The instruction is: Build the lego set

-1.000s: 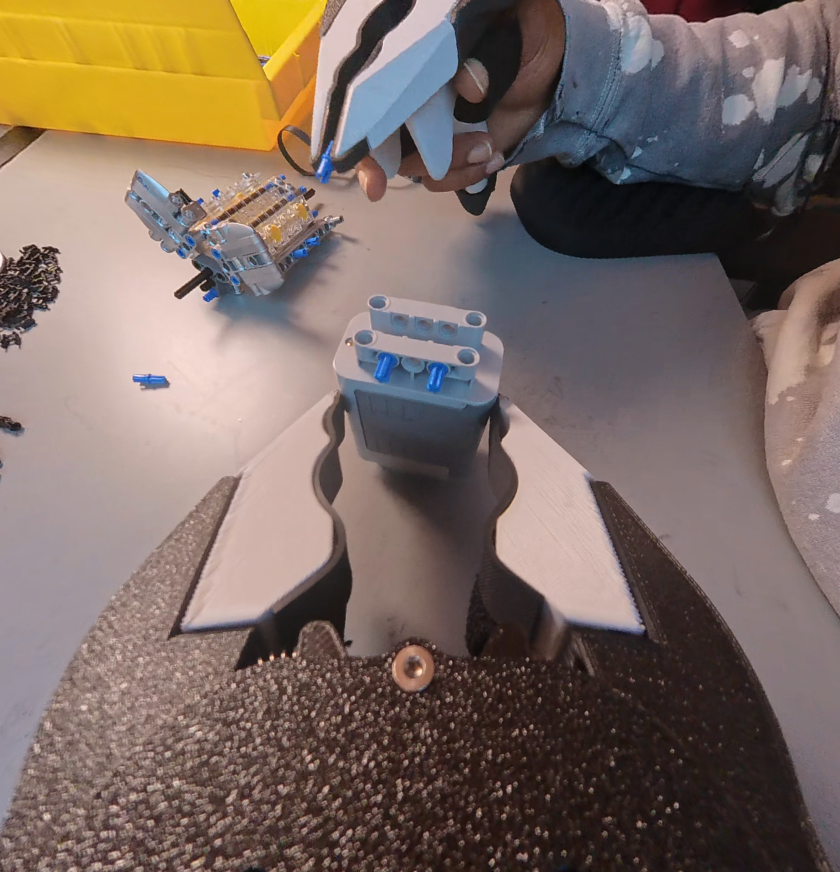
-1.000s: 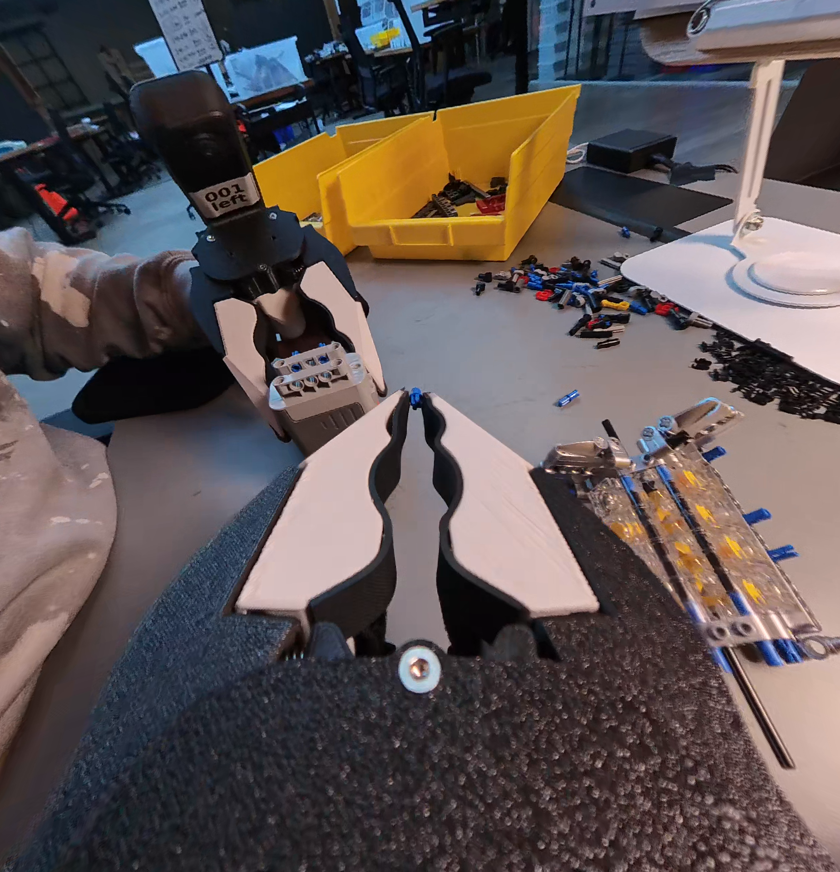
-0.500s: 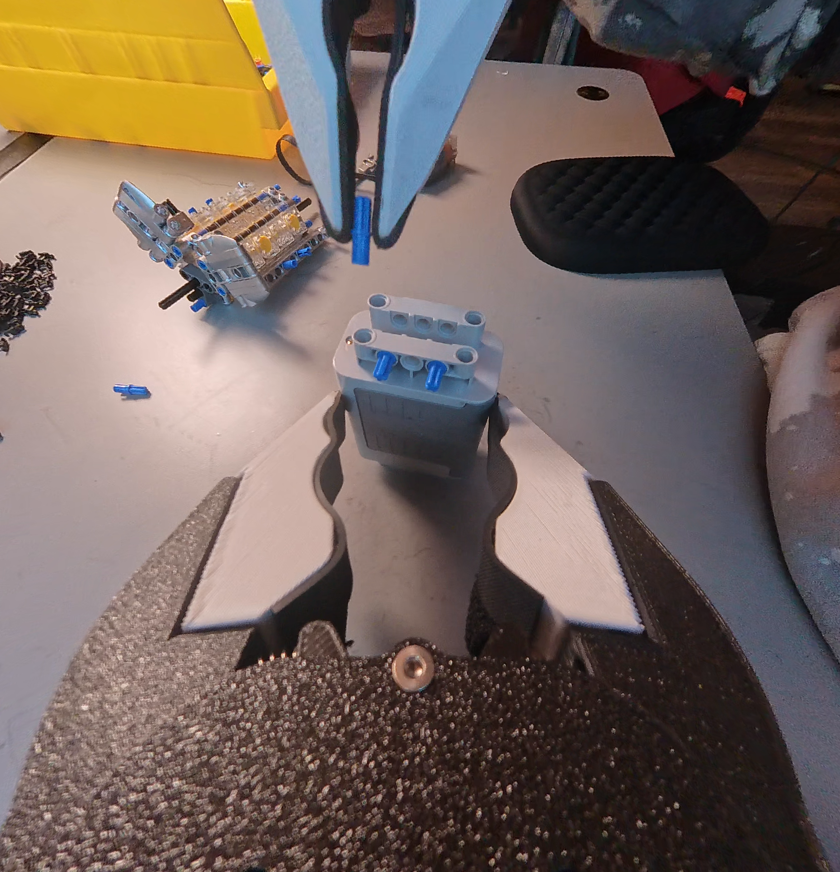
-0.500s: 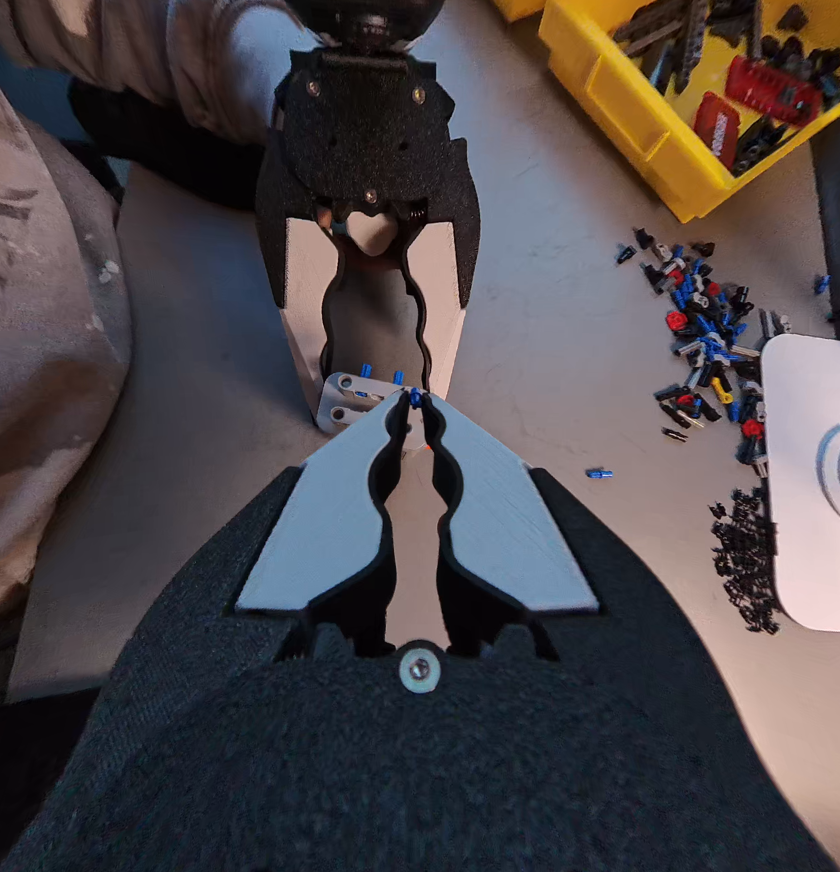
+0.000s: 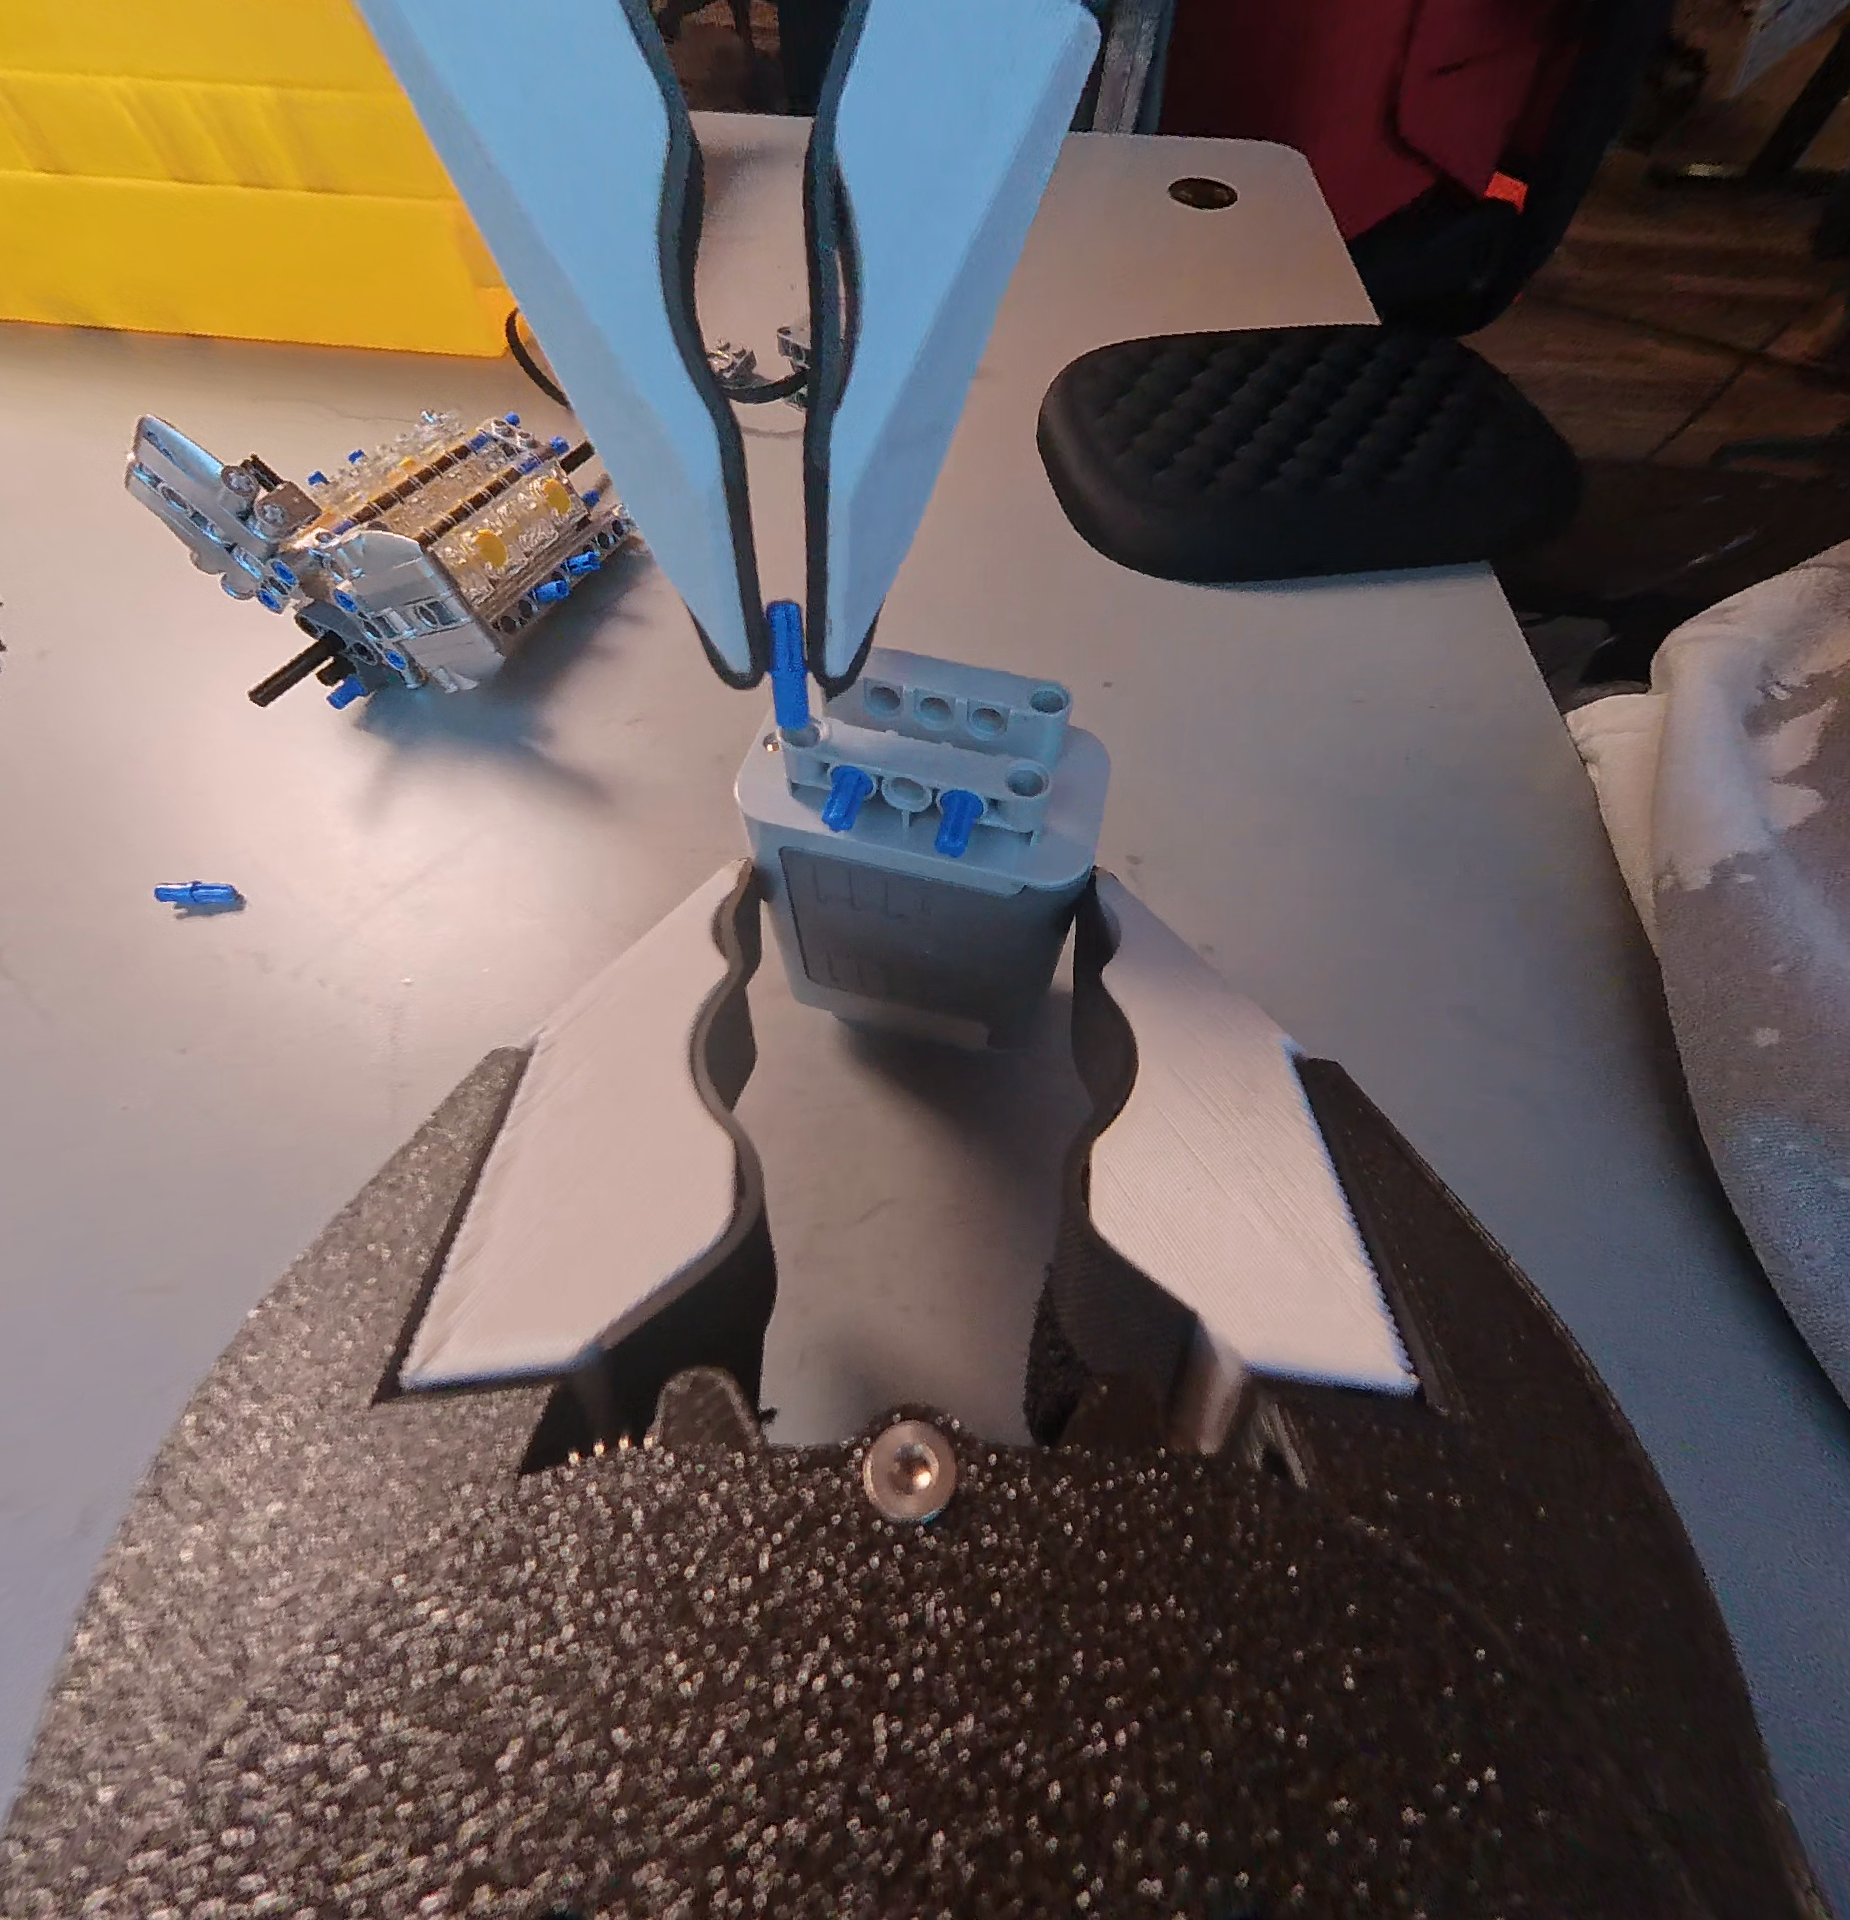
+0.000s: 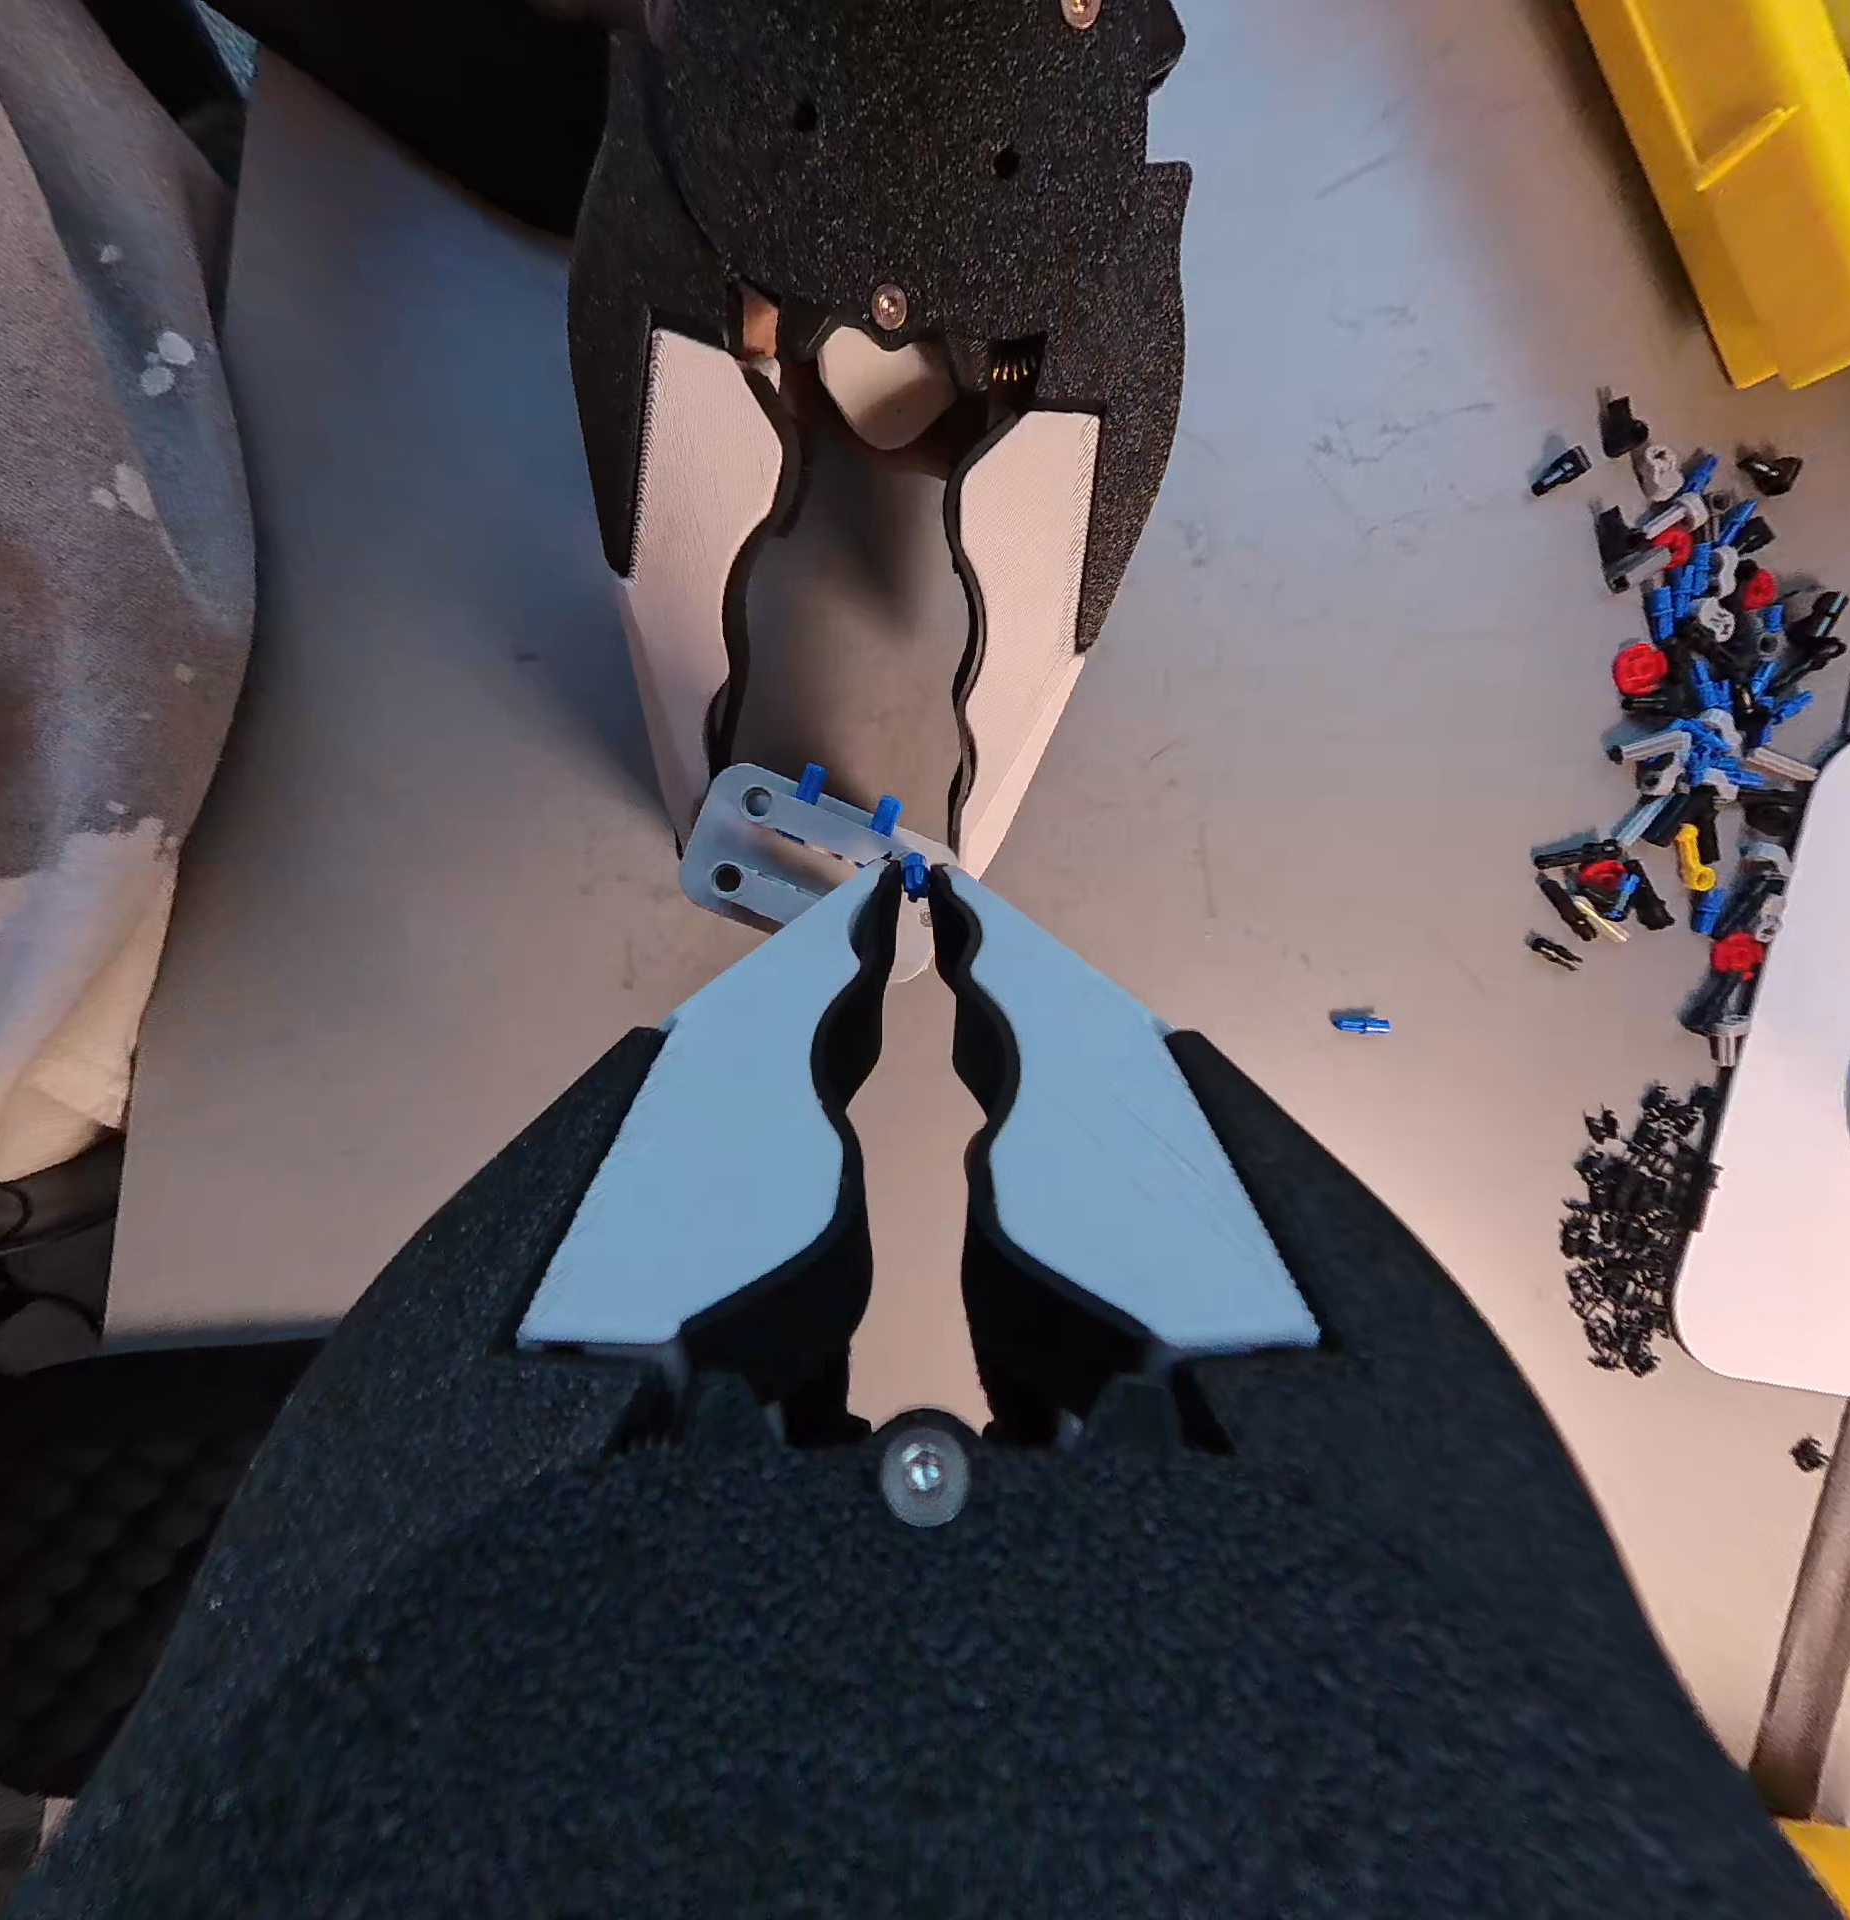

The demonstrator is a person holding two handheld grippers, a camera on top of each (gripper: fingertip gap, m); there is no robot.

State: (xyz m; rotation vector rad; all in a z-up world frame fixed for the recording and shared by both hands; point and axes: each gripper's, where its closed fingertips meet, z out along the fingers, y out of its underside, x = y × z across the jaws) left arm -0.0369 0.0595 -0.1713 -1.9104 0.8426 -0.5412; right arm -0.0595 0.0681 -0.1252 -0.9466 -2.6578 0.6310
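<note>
My left gripper (image 5: 916,899) is shut on a grey block (image 5: 916,883) and holds it upright on the grey table (image 5: 381,1039). Two grey beams with holes sit on the block's top, with two blue pins (image 5: 843,798) sticking out of the near beam. My right gripper (image 6: 910,878) is shut on a blue pin (image 6: 913,876) and points straight down over the block (image 6: 755,847). In the left wrist view the right gripper (image 5: 786,665) holds the pin (image 5: 786,670) upright with its lower end at the left end hole of the near beam.
A built grey and clear brick assembly (image 5: 401,566) lies left of the block. A loose blue pin (image 5: 196,894) lies on the table. Piles of small coloured parts (image 6: 1700,686) and black pins (image 6: 1638,1226) lie by a white base (image 6: 1794,1143). Yellow bins (image 5: 173,187) stand behind. A person's sleeve (image 6: 79,623) borders the table. Some 5 cm of space lies between my two pairs of fingers.
My right gripper has swung from level to pointing straight down and has come down with the blue pin onto the block's left end hole. My left gripper kept the block still.
</note>
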